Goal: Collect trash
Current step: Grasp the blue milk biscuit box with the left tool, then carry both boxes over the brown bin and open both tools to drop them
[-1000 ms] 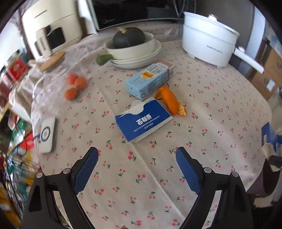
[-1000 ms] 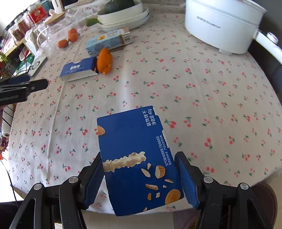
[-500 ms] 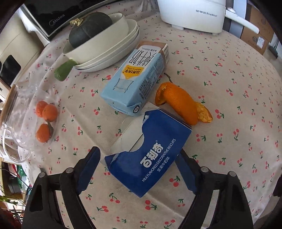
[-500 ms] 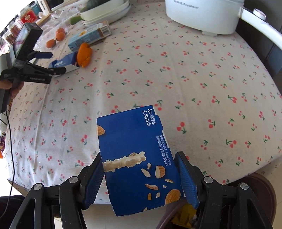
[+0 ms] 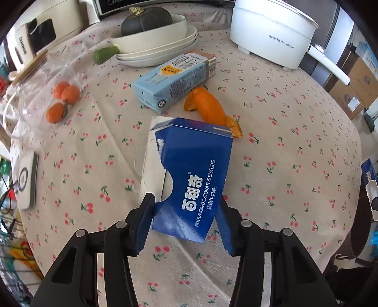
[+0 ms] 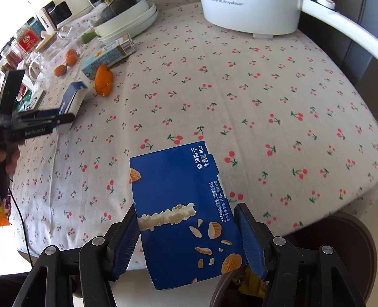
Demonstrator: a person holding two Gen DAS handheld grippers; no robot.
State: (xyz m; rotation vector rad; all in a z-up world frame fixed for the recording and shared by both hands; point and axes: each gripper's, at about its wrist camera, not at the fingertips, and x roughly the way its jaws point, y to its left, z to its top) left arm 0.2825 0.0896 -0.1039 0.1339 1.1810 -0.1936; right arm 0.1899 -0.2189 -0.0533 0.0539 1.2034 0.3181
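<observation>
The torn biscuit box sits between the left gripper pads, its near end tipped up off the tablecloth and its torn, open end toward the table's middle. Its long axis runs away from the gripper, roughly along the fingers. The jaws are closing, and both pads already touch the box's sides.

Just past the box's far end lies an orange peel, nearly touching its far right corner. Beyond that a light blue milk carton lies on its side, slanting from near left to far right. Farther back stand stacked white bowls with a dark squash in the top one, and a white electric pot to their right. Small oranges lie to the left, well apart. Nothing lies between the gripper and the box.

The right gripper clamps a second blue box printed with almonds, held over the table's edge, long axis along the fingers. Below its near end is a dark brown bin with yellow scraps inside.
</observation>
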